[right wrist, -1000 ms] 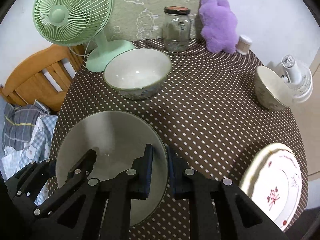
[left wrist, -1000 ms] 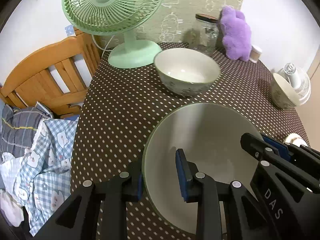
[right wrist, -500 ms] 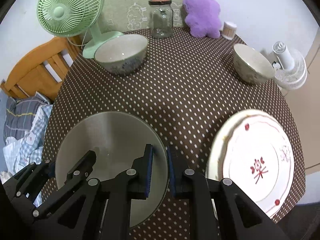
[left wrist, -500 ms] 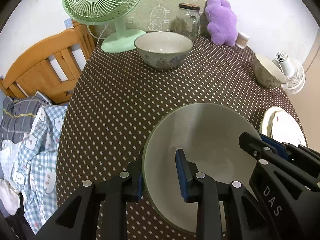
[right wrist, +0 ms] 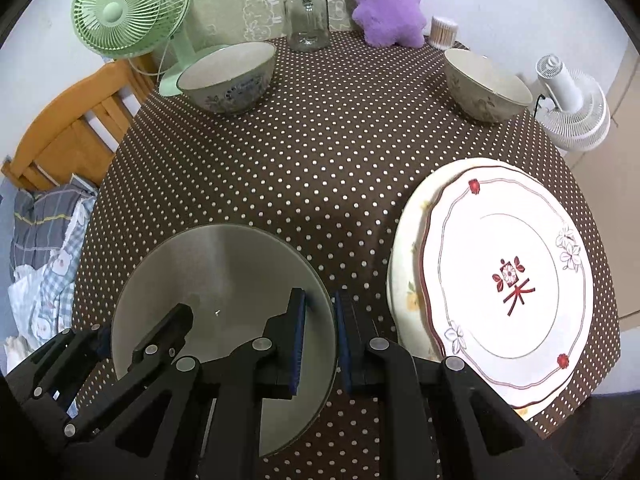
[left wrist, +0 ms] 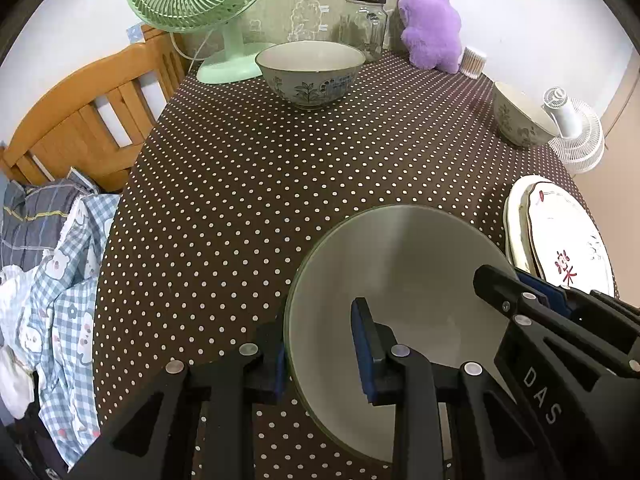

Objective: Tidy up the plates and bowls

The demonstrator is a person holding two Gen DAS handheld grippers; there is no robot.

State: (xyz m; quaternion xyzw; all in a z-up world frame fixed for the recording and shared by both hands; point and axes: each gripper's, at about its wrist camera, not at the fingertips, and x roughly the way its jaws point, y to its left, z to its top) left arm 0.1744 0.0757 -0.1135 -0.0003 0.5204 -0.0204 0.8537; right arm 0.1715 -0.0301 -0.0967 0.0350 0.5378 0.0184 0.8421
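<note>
Right wrist view: both grippers (right wrist: pixel 320 344) (left wrist: pixel 320 344) clamp the big bowl (right wrist: pixel 224 280) left of the stacked plates (right wrist: pixel 508 272); two floral bowls (right wrist: pixel 228 76) (right wrist: pixel 486 84) beyond remain unsorted.

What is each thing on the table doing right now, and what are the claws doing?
Big grey-green bowl: held at opposite rims by both claws, empty.
Left claw: shut on the big bowl's rim.
Right claw: shut on the big bowl's rim.
Flowered bowl by the fan: upright, empty.
Smaller bowl: upright, empty.
Plates: stacked, red-patterned one on top.
Glass jar: upright, lid on.
Green fan: standing upright.
</note>
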